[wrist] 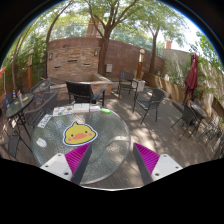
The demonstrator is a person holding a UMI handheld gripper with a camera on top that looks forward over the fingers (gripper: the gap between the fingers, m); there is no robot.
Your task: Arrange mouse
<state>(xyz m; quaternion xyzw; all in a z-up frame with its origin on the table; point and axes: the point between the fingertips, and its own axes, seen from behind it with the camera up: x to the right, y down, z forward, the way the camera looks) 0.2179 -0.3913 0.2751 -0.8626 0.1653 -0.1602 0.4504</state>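
A round glass table [115, 135] stands just ahead of my fingers. On its left part lies a yellow duck-shaped mat [77, 132] with a pink rim. Small things sit at the table's far edge: a green one [106, 111] and two pale ones [84, 110]; I cannot tell which of them is the mouse. My gripper [112, 160] is open and empty above the table's near edge. The left finger's tip [77, 157] is just short of the duck mat. Nothing stands between the fingers.
Black metal chairs stand around: one beyond the table [80, 92], one to the right [150, 102], more at the far right [190, 117]. Another table [15, 105] with chairs is at the left. A shut red umbrella [192, 76] and a brick wall [75, 60] are behind.
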